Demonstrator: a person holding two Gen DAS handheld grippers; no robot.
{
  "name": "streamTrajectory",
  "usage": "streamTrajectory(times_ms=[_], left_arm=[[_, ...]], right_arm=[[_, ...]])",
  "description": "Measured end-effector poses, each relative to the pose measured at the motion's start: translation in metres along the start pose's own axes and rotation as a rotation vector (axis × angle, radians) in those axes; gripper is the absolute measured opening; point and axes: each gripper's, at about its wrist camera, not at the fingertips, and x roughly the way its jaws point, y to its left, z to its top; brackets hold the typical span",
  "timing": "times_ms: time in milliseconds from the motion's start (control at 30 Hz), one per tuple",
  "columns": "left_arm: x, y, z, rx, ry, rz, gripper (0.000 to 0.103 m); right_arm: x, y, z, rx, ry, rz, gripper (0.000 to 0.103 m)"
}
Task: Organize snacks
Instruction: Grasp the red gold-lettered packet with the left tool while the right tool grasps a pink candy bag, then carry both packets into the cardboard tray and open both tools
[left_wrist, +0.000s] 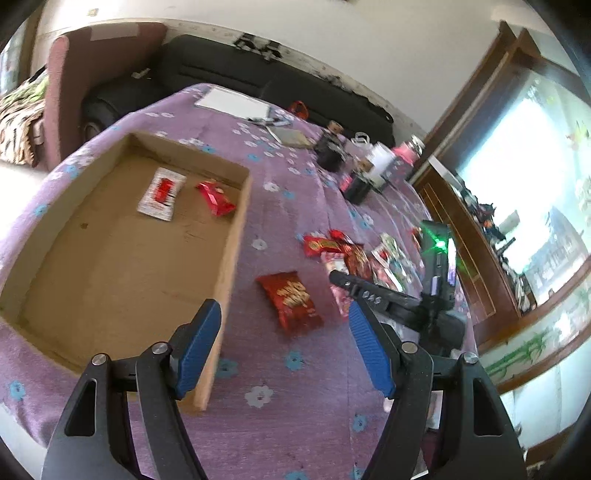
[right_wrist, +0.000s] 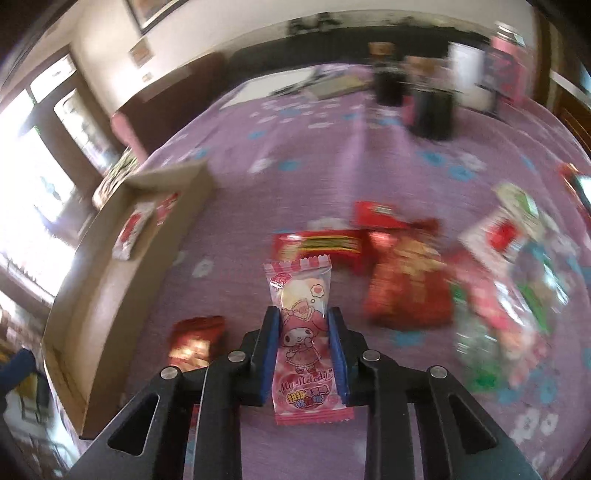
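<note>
Pink candy packet (right_wrist: 303, 332) sits clamped in our right gripper (right_wrist: 303, 354), above the purple tablecloth (right_wrist: 258, 155). Our left gripper (left_wrist: 284, 332) gapes wide, cardboard box (left_wrist: 236, 236) at ten o'clock.

Window glare; motion blur — fisheye warp

Glossy plastic candy wrapper (right_wrist: 303, 332), matt cardboard box (left_wrist: 122, 236), cloth tablecloth (left_wrist: 295, 206)

A: Place type?
B: Home, living room. Black sofa (left_wrist: 229, 74) along the wall, floral purple cloth on the bench (left_wrist: 303, 206), big wood-framed window (left_wrist: 517, 177).
A: More?
B: Picture frame (right_wrist: 155, 11) on the wall.
</note>
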Motion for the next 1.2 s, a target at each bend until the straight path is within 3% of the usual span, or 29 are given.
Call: streamTrajectory(times_ms=[133,333,767,933,1000,1067,1133,1200], left_arm=[[0.024,-0.019,-0.003,0.047,0.048,0.008,0.071],[0.067,-0.041,-0.007,0.104,0.117,0.046,0.071],[0.13,-0.046,-0.003,0.205,0.133,0.216,0.071],[0.136,-0.055,-0.01,0.287,0.096,0.279,0.071],[0.137,-0.056,-0.013,0.313,0.081,0.303,0.063],[0.137,-0.057,-0.014,0.338,0.069,0.331,0.038],[0.133,-0.053,-0.011,0.32,0.07,0.287,0.026],[0.126,-0.051,-0.009,0.3,0.064,0.255,0.021]], right_arm=[[-0.015,-0.031,-0.014,0.07,-0.024,0.061,0.026],[-0.024,-0.047,-0.03,0.083,-0.09,0.126,0.026],[-0.026,-0.055,-0.031,0.109,-0.084,0.178,0.027],[-0.026,-0.053,-0.032,0.102,-0.083,0.174,0.028],[-0.026,-0.053,-0.031,0.102,-0.084,0.174,0.028],[-0.026,-0.053,-0.031,0.102,-0.084,0.173,0.028],[-0.026,-0.052,-0.032,0.098,-0.086,0.17,0.028],[-0.025,-0.049,-0.032,0.083,-0.09,0.157,0.028]])
